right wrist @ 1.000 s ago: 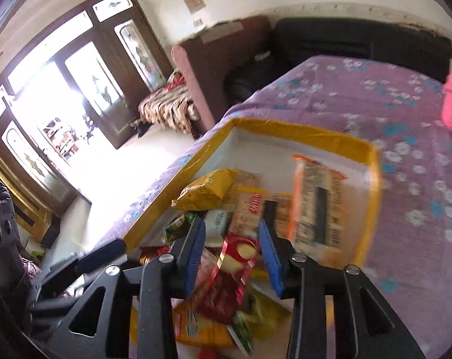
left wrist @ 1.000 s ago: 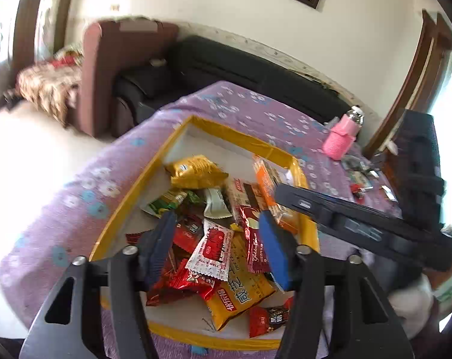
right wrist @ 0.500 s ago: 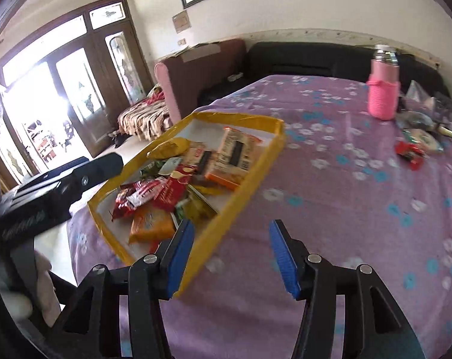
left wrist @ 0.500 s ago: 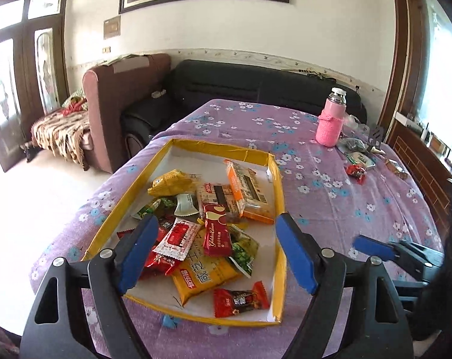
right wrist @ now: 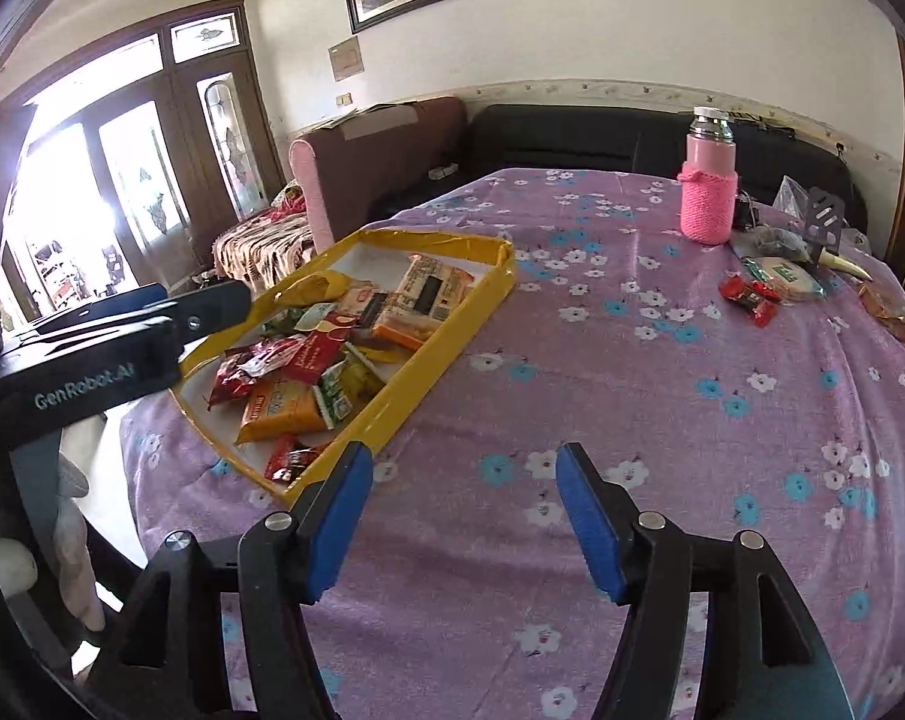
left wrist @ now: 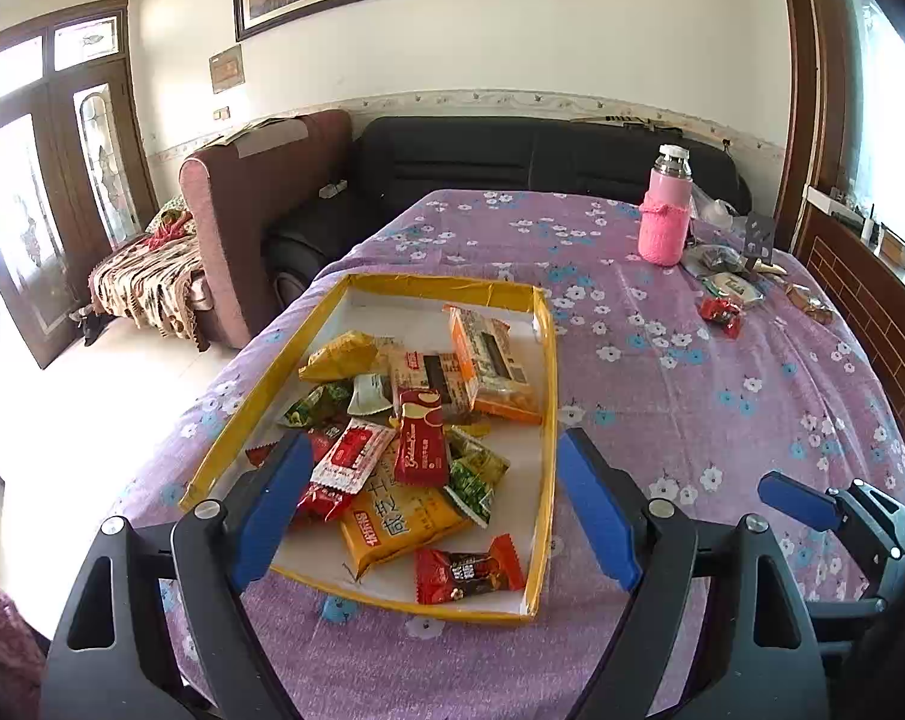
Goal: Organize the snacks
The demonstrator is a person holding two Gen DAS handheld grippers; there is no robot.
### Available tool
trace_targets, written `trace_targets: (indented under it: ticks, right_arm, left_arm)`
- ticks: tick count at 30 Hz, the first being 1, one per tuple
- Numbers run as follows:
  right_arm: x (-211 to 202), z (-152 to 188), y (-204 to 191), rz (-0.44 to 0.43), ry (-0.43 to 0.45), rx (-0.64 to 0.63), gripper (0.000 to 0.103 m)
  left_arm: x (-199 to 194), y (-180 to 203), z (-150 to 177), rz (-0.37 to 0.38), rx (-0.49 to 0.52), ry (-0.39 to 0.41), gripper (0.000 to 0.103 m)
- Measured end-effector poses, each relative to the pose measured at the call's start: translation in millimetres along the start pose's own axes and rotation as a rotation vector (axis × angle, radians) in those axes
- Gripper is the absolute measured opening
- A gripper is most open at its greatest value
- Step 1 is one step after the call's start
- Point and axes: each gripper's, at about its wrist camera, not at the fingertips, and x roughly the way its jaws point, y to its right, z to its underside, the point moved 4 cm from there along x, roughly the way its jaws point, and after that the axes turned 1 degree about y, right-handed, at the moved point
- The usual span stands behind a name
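A yellow-rimmed tray with a white floor holds several snack packets: a dark red packet, an orange biscuit pack and a yellow pouch. My left gripper hangs open above the tray's near end, nothing between its blue pads. My right gripper is over bare tablecloth to the right of the tray; its jaws are opening and empty. A loose red-wrapped snack lies far right on the table.
A pink-sleeved bottle stands at the far right of the purple flowered tablecloth, with small packets and clutter beside it. A black sofa and a brown armchair stand behind the table.
Both grippers have drawn back from the snacks and opened wider. The right one let go of the dark red packet, which lies in the tray, and swung right over the cloth.
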Motion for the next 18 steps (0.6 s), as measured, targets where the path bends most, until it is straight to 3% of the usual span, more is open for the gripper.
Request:
trace_targets:
  ticks: [11,13,17,18]
  right_arm:
    - [15,5,-38,0.002,-0.003,-0.046,0.069]
    - [17,6,-44,0.004,0.002,-0.057,0.069]
    - [15,4,-53,0.007,0.029,-0.083,0.069]
    - [14,3,-55,0.002,0.033,-0.089,0.069]
  left_arm:
    - [-7,-18,2,-0.045,-0.027,0.057,0.084]
    - [-14,-23,1,-0.089,-0.029,0.104,0.084]
    - [-50,-27,-2,-0.208,-0.021,0.288,0.085]
    - [-58,-26,-2,-0.23,-0.011,0.322,0.092]
